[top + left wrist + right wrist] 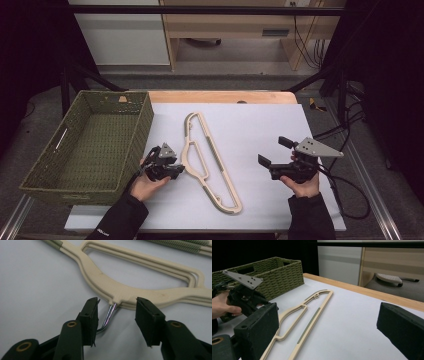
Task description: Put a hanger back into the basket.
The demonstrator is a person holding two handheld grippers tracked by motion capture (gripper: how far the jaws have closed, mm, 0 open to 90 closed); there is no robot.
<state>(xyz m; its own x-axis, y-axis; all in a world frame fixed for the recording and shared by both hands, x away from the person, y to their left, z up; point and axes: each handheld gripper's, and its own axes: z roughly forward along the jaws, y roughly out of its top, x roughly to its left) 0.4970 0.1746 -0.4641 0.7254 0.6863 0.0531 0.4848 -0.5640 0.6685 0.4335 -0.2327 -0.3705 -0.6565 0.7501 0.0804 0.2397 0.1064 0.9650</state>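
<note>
A cream plastic hanger (186, 156) with green grip strips lies flat on the white mat, running from the middle toward the front. My left gripper (177, 168) is low at its left side. In the left gripper view that gripper (116, 312) is open, its jaws on either side of the hanger's thin metal hook (109, 315) where it leaves the cream neck (112, 287), without touching it. My right gripper (275, 151) is held open to the right of the hanger with nothing between its jaws. The right gripper view shows that gripper (329, 322), the hanger (313, 318) and the left gripper (244, 297).
A green woven basket (145, 120) stands at the left, close behind the left hand, and also appears in the right gripper view (282, 272). The white mat (260, 125) covers a wooden table (220, 96). Black cables (345, 200) trail off the right edge.
</note>
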